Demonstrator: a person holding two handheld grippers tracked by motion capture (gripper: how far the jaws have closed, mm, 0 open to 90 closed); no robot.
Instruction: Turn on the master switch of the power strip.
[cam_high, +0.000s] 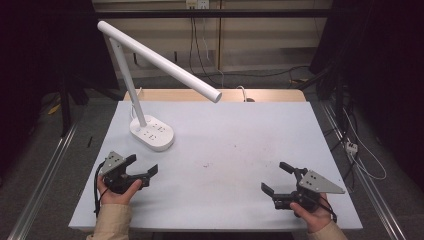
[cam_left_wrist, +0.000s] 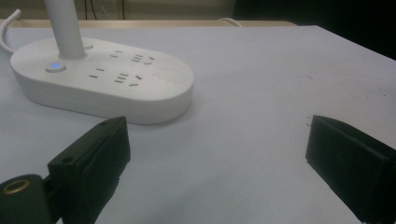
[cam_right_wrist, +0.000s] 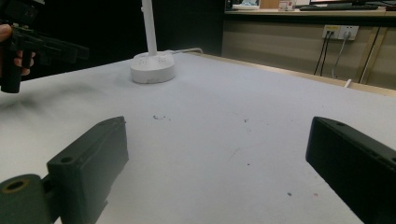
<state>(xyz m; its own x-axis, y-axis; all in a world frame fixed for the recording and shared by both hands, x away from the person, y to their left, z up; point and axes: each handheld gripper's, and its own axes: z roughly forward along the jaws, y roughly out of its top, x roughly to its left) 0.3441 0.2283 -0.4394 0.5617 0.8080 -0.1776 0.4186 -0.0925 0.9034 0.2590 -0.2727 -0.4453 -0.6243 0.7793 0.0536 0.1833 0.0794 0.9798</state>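
A white desk lamp (cam_high: 159, 62) stands at the table's back left on an oval base (cam_high: 152, 132) with sockets on top. Its stem rises from the base and a long tube arm slants right. In the left gripper view the base (cam_left_wrist: 102, 79) lies just ahead, a blue light (cam_left_wrist: 55, 66) glowing beside the stem. My left gripper (cam_high: 143, 166) hovers at the front left, open and holding nothing, just short of the base. My right gripper (cam_high: 276, 177) is at the front right, open and holding nothing. The right gripper view shows the lamp base (cam_right_wrist: 152, 68) far off and the left gripper (cam_right_wrist: 56, 50).
The pale grey table top (cam_high: 225, 150) has a wooden strip (cam_high: 270, 95) along its back edge. Small dark specks (cam_right_wrist: 160, 117) mark the middle. Cables (cam_high: 200, 55) hang behind the table, and a power strip (cam_high: 351, 147) lies on the floor at the right.
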